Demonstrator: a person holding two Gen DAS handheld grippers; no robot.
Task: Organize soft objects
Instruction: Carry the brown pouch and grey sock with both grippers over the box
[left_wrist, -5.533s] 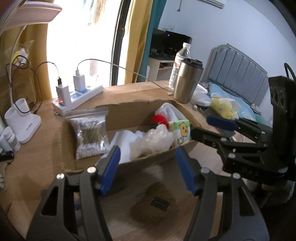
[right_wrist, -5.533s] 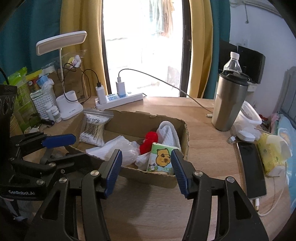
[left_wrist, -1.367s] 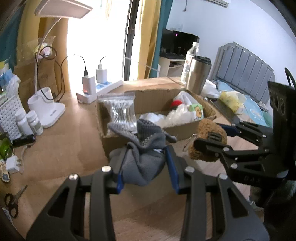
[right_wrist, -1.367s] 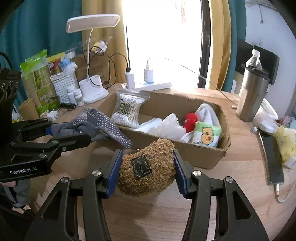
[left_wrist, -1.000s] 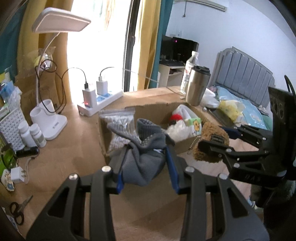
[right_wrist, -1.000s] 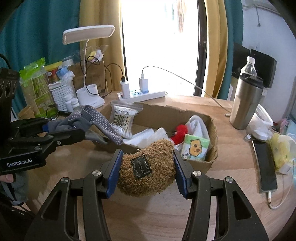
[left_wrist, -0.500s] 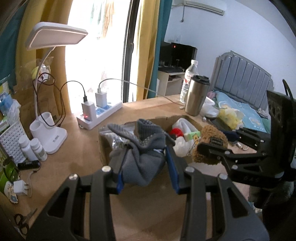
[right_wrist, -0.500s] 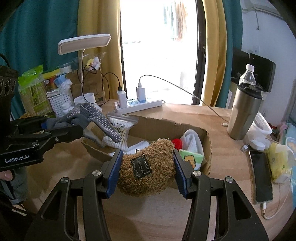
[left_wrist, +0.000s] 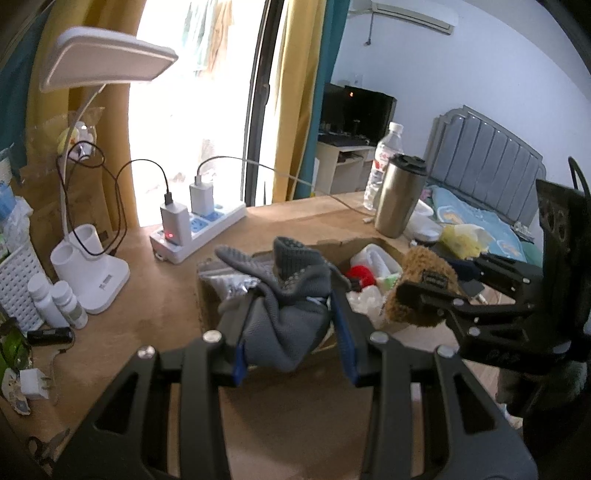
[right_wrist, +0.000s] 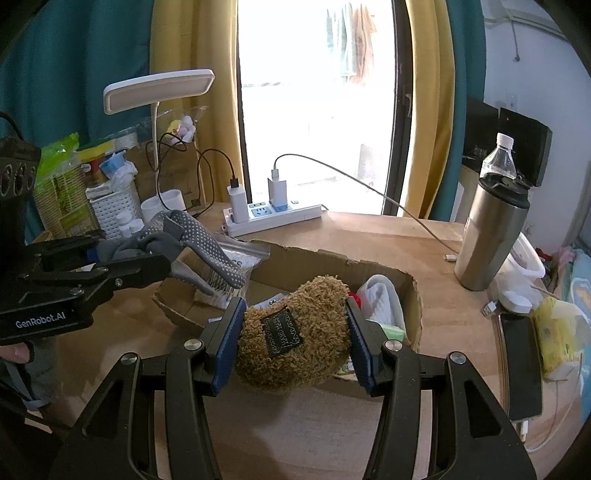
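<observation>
Your left gripper (left_wrist: 291, 325) is clamped on a bundled grey sock (left_wrist: 291, 295) with pale grip dots, its toe end flopping out sideways over the near left corner of the open cardboard box (right_wrist: 415, 295). Your right gripper (right_wrist: 293, 339) squeezes a fuzzy brown plush (right_wrist: 295, 328), its dark sewn label facing you, held just above the box's near wall. Both soft things hang off the wooden table (right_wrist: 369, 236), and the box below already holds white, red and green soft items.
</observation>
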